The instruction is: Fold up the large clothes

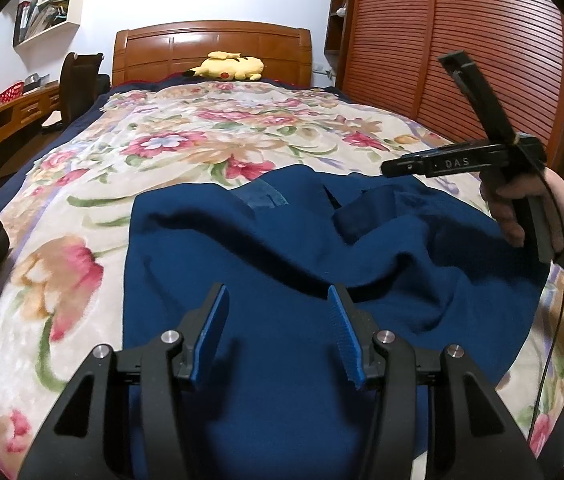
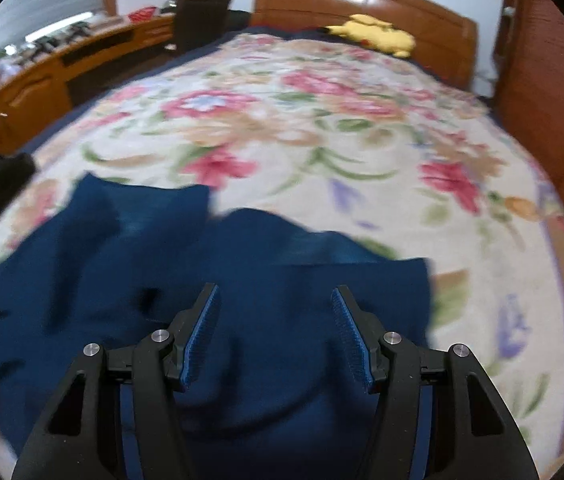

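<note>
A large dark blue garment (image 1: 282,248) lies rumpled on the near end of a bed with a floral blanket (image 1: 210,136). My left gripper (image 1: 278,292) is open and empty, hovering over the garment's near middle. My right gripper (image 2: 274,292) is open and empty above the garment (image 2: 242,248) near its right edge. In the left wrist view the right gripper's body shows from the side (image 1: 434,164), held in a hand above the garment's far right part.
A yellow plush toy (image 1: 232,66) lies by the wooden headboard (image 1: 210,48). A slatted wooden wardrobe (image 1: 462,48) stands along the bed's right side. A desk (image 1: 6,116) and a dark chair (image 1: 78,88) stand to the left.
</note>
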`<state>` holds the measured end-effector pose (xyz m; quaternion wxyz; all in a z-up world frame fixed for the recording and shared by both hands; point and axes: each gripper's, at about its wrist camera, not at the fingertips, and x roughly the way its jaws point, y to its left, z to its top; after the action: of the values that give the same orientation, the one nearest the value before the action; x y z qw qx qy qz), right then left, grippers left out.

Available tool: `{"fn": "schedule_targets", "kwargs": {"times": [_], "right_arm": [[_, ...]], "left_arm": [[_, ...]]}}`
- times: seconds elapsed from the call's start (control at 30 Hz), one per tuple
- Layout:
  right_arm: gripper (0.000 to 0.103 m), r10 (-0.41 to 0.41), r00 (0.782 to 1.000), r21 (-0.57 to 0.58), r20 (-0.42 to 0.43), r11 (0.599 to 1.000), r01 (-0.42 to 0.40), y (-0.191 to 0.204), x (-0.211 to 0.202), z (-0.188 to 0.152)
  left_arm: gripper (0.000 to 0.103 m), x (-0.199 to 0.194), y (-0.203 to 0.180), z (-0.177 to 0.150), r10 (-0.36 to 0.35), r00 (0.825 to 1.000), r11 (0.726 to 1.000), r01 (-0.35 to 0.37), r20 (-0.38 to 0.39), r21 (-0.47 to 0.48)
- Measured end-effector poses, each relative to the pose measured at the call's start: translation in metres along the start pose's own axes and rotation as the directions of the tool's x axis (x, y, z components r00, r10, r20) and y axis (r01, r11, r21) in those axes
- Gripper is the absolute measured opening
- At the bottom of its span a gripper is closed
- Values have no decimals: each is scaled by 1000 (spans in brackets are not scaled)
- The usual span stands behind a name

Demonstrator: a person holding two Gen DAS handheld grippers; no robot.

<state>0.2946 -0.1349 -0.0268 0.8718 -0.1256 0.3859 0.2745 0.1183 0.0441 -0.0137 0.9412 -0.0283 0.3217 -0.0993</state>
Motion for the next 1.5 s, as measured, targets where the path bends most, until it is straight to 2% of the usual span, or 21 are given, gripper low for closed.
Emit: {"fn": "schedule_targets", "kwargs": {"times": [0.1,0.23,0.27,0.3,0.33,0.37,0.5,0.6,0.67,0.73,0.83,0.9,0.93,0.97,1.0,1.03,1.1,1.17,1.27,1.37,1.5], "right_arm": [[59,74,997,-27,-14,997,-74,31,0,-1],[57,25,995,-91,-101,995,-34,59,16,-7],[51,13,994,-99,-108,995,-24,61,19,-8],[32,3,994,-107,-114,994,-15,62,22,-8],[8,4,993,-113,-119,993,-18,61,25,-8],[2,12,992,-122,-122,992,-27,61,27,-6],[0,-31,997,-161,-76,987,19,57,32,6],[0,-99,995,-176,26,979,102,55,26,25],[0,-177,980,-162,86,969,189,50,23,41],[0,-263,955,-116,136,953,279,37,21,58],[0,-349,930,-74,116,930,359,16,34,70],[0,-368,926,-72,90,925,374,7,45,68],[1,-375,924,-66,77,923,380,2,48,66],[4,-340,939,-57,59,938,343,-3,49,64],[18,-306,952,-51,34,950,307,-10,49,60],[42,-316,948,-35,32,948,317,-19,46,56],[68,-319,947,7,49,948,319,-35,35,47],[70,-345,937,57,52,938,342,-59,23,37],[70,-392,919,102,-23,914,393,-93,23,21],[70,-347,929,142,-127,921,363,-123,35,0],[61,-269,935,179,-229,933,312,-141,54,-28]], "left_arm": [[50,-2,4,0,9,1000,1000,-9,5,-1],[50,-4,13,-1,32,999,999,-32,5,-11],[50,-4,16,-1,38,999,999,-38,5,-14],[50,-4,18,-2,42,999,999,-42,3,-20],[50,-4,20,-2,46,999,999,-46,1,-24],[50,-3,21,-3,50,999,998,-50,-1,-25],[50,-2,26,-5,64,998,998,-64,-8,-29],[50,-2,29,-5,67,998,997,-67,-5,-37],[50,-2,30,-6,68,998,997,-68,-7,-38],[50,0,28,-6,70,998,997,-70,-8,-32],[50,1,27,-6,72,997,997,-73,-12,-22],[50,2,27,-6,72,997,997,-73,-15,-21],[50,2,27,-6,72,997,997,-72,-15,-23],[50,1,28,-6,70,997,997,-71,-14,-25],[50,1,27,-5,68,998,997,-69,-12,-25],[50,0,27,-5,67,998,997,-67,-8,-25],[50,-3,25,-5,61,998,998,-61,-1,-23],[50,-4,21,-4,56,998,998,-56,5,-19],[50,-4,18,-4,50,999,999,-50,6,-13],[50,-1,16,-4,49,999,999,-49,3,-7],[50,3,15,-5,50,999,999,-50,-9,-5]]}}
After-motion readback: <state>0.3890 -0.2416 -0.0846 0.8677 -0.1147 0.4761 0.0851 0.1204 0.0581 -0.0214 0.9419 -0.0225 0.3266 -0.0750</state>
